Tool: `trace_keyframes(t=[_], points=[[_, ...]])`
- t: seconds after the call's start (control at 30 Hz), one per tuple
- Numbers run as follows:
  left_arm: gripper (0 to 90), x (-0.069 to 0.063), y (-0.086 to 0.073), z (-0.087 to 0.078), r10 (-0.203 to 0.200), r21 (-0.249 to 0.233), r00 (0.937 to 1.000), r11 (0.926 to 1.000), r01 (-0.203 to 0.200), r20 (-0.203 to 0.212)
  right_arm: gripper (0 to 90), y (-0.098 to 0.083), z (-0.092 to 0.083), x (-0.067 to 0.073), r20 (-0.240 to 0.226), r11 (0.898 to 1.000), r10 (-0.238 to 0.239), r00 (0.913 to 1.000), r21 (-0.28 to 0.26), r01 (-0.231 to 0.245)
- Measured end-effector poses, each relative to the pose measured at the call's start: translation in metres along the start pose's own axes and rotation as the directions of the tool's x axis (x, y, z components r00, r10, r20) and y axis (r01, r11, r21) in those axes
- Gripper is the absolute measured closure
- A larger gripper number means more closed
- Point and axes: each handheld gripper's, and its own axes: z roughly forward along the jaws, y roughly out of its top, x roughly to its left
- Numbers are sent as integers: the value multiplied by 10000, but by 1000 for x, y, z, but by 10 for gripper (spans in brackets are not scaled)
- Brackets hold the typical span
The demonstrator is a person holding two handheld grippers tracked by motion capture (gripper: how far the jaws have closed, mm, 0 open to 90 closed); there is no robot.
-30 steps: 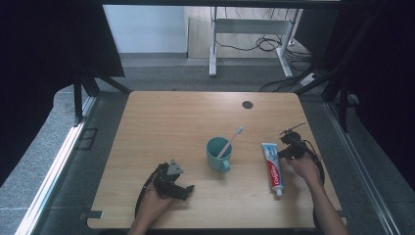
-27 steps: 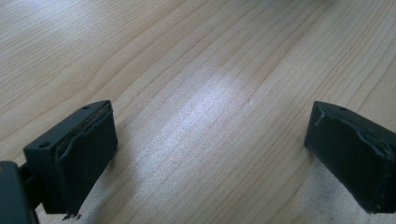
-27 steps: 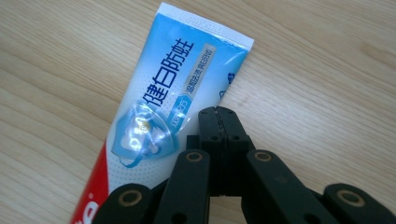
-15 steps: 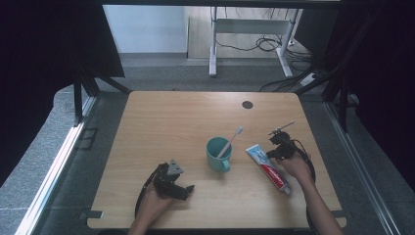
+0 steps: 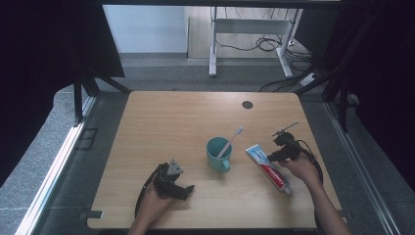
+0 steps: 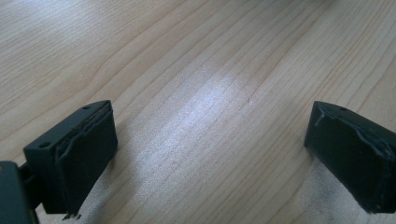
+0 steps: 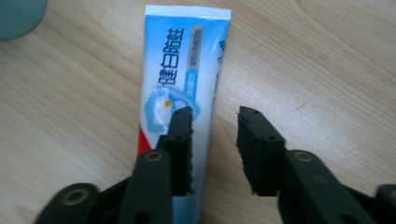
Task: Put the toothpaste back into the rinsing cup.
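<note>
Blue, white and red toothpaste tube (image 7: 184,74) lies flat, released as right gripper (image 7: 212,140) parts.

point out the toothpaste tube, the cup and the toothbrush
toothpaste tube (image 5: 266,169), high view, middle of its body
cup (image 5: 217,148), high view, its rim
toothbrush (image 5: 232,139), high view, its handle above the cup

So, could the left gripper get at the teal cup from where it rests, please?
Probably yes: the left gripper lies open on the table, and only bare wood shows between it and the teal cup; the toothpaste tube lies on the cup's far side.
</note>
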Motion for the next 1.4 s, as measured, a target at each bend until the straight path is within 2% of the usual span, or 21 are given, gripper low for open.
trace_keyframes(t=[0.4,0.67,0.97,1.23,1.4], points=[[23,0,0,0,4,1,10000,10000,-4,-1,455,-7,-10,10,-510,9986,-174,9985,494,199],[23,0,0,0,2,2,10000,10000,-2,-1,385,-10,-7,12,-775,9945,-104,9969,1029,183],[23,0,0,0,1,3,10000,10000,-1,0,355,-6,1,18,-612,9830,-204,9979,1807,312],[23,0,0,0,2,4,10000,10000,-2,0,365,1,11,23,-357,9612,-380,9986,2720,463],[23,0,0,0,-1,2,10000,10000,1,2,403,4,16,25,-246,9418,-486,9985,3317,540]])
